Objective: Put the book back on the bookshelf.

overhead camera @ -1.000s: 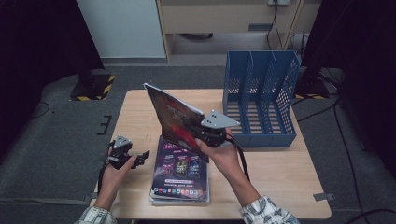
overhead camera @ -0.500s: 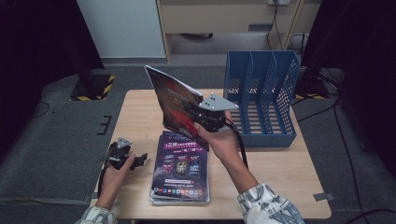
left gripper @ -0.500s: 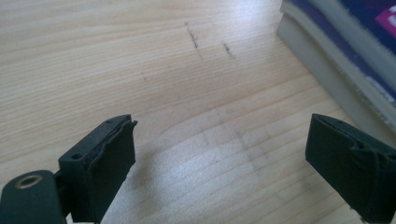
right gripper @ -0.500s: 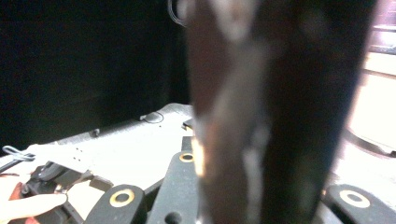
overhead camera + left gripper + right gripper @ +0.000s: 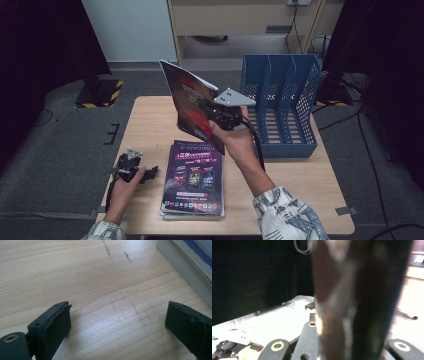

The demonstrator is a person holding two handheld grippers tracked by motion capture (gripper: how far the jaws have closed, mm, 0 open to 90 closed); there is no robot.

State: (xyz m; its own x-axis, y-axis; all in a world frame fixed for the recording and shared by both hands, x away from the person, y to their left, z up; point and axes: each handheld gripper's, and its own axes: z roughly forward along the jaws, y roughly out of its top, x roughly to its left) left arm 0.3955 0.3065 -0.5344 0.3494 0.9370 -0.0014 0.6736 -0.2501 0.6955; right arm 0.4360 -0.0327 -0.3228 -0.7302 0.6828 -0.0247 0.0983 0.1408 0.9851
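We lift one magazine toward the file rack

Nearest us, our left gripper (image 5: 131, 167) rests on the table (image 5: 150, 125) with jaws spread and empty, just beside the magazine stack (image 5: 192, 180). Farther out, our right gripper (image 5: 212, 114) pinches a single magazine (image 5: 189, 100) by its lower edge, upright and tilted above the stack. We should square it with a slot of the blue file rack (image 5: 282, 107) just beyond before lowering.

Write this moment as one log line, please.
right gripper: shut on dark glossy magazine, raised above wooden table | left gripper: open, empty | blue plastic file rack: empty
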